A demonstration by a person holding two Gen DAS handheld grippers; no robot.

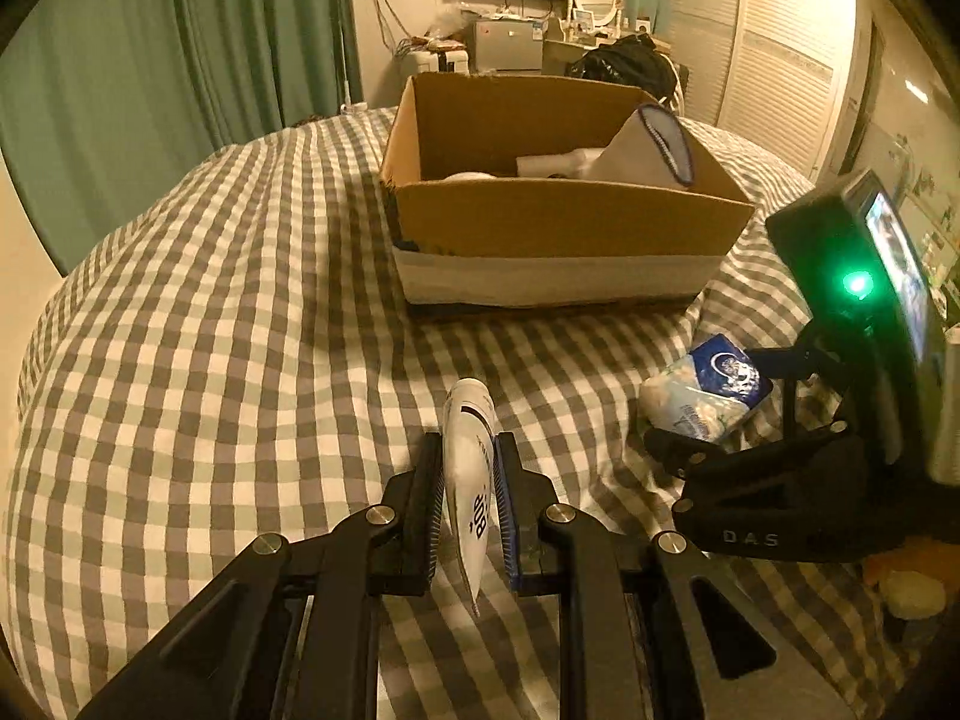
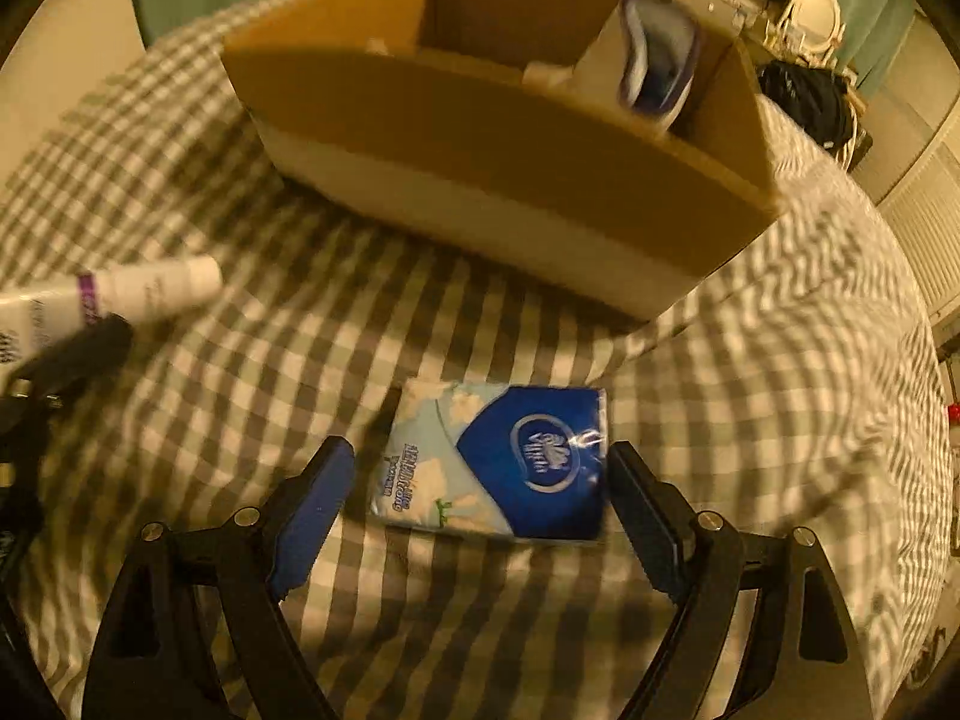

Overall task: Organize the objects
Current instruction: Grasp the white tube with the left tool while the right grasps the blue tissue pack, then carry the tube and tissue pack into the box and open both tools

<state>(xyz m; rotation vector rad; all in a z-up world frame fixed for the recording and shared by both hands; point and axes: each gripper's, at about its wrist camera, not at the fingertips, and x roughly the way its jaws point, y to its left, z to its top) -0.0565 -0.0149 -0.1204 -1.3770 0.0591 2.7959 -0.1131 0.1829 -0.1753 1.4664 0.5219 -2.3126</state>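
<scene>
I'm straddling the blue-and-white plastic tissue pack (image 2: pixel 498 462) lying flat on the checked bedspread (image 2: pixel 420 324) with my wide-open right gripper (image 2: pixel 480 492), nearer than my left gripper (image 1: pixel 468 468), which is clamping a white tube (image 1: pixel 468 462).

Ahead of left claw (image 1: pixel 467 474), shut on a white tube (image 1: pixel 467 450): open stretch of checked bed cover (image 1: pixel 210 330) up to the cardboard box (image 1: pixel 558 222), nothing lying in between. Box front wall standing across the way, top open, white items and a blue-trimmed pouch (image 1: pixel 657 147) filling its right part, left part freer. Left of that claw, wide bare cover. Right of it, right claw (image 2: pixel 480 480) close beside, barring passage. Between right claw's spread fingers, apart from both pads, a tissue pack (image 2: pixel 498 462) flat on the bed; beyond it a short bare strip, then the box wall.
</scene>
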